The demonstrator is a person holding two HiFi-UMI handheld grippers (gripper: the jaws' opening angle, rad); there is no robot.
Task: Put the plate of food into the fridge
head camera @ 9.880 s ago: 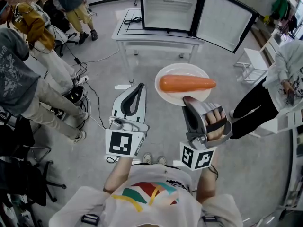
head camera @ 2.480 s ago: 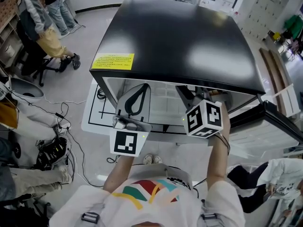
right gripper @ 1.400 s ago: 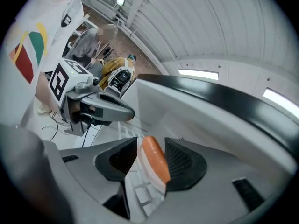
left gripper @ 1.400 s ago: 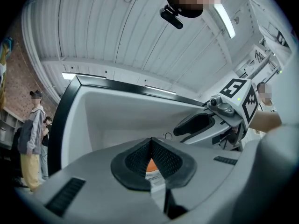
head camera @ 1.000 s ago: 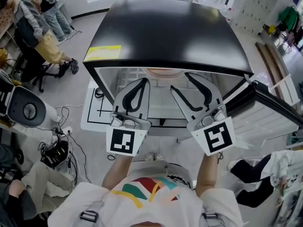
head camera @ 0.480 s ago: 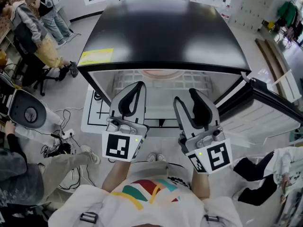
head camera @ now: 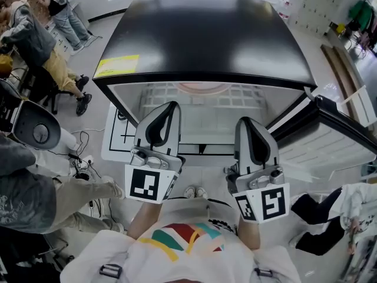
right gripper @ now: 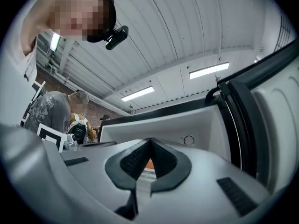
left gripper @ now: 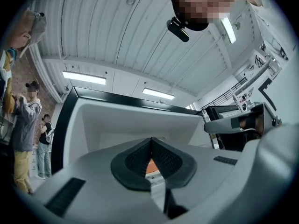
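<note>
The white plate (head camera: 202, 88) with the orange food lies on the wire shelf (head camera: 203, 108) deep inside the open black fridge (head camera: 206, 34), half hidden under the fridge's top edge. Both grippers hover side by side just in front of the fridge opening, apart from the plate. My left gripper (head camera: 172, 105) is shut and empty. The jaws of my right gripper (head camera: 247, 121) have just been closing and now meet with nothing between them. Only an orange sliver of the food (left gripper: 149, 166) shows through the left gripper's pads, and the same food (right gripper: 147, 164) shows through the right's.
The fridge door (head camera: 336, 140) stands open at the right. The fridge rests on a white table (head camera: 116, 141). Seated people (head camera: 47, 52), a chair and floor cables (head camera: 79, 158) crowd the left. Another person (head camera: 330, 211) is at the lower right.
My right gripper has gone from wide open to shut, rolled upright and drawn back a little from the fridge opening. The left gripper has stayed where it was.
</note>
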